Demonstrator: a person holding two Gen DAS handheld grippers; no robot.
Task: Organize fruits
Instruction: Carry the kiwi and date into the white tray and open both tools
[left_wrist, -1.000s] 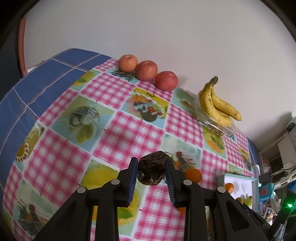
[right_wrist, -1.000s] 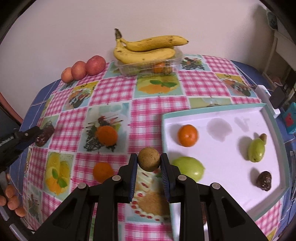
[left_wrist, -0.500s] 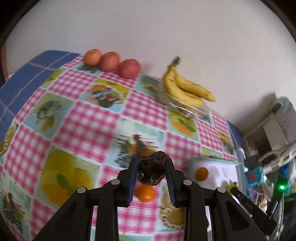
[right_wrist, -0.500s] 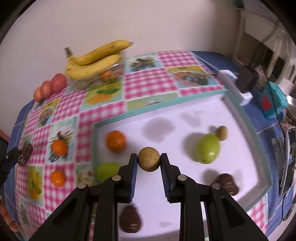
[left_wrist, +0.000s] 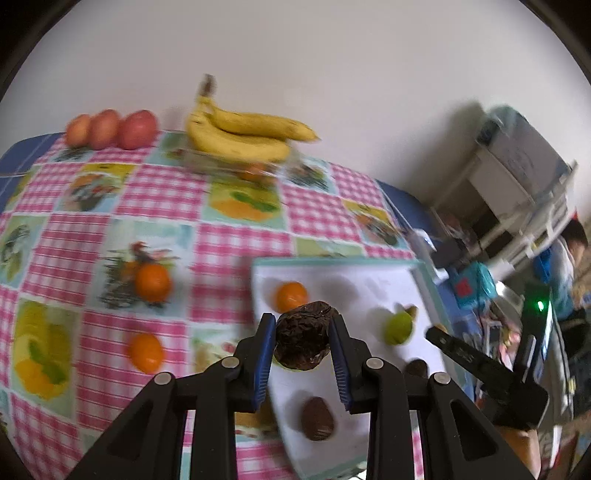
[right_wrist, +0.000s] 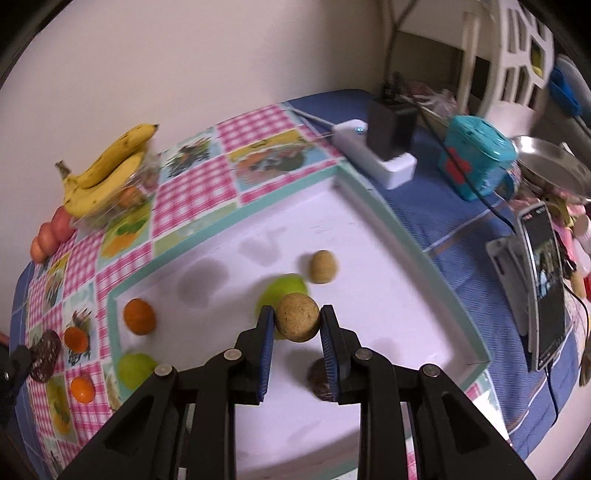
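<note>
Fruit is clamped in both tools. The left hand-held gripper (left_wrist: 302, 345) is clenched on a dark brown wrinkled fruit (left_wrist: 303, 341), held above the near left part of the white shallow tray with a pale green rim (left_wrist: 332, 261). The right hand-held gripper (right_wrist: 297, 325) grips a round tan speckled fruit (right_wrist: 297, 322) over the middle of that tray, just in front of a blurred green round fruit (right_wrist: 282, 293).

On the tray lie an orange tangerine (right_wrist: 139, 316), a second green fruit (right_wrist: 136, 369) at the near left corner, a small tan oval fruit (right_wrist: 324, 266) and a dark brown fruit (right_wrist: 320, 380) partly hidden behind the right gripper's finger.

The tray sits on a table covered by a pink checked cloth with fruit prints (left_wrist: 155, 195). Left of the tray, on the cloth, are two loose orange tangerines (left_wrist: 152, 282). At the far edge by the wall a bunch of yellow bananas (left_wrist: 240, 136) rests on a clear plastic box, with three red apples (left_wrist: 110, 129) in a row to its left.
</note>
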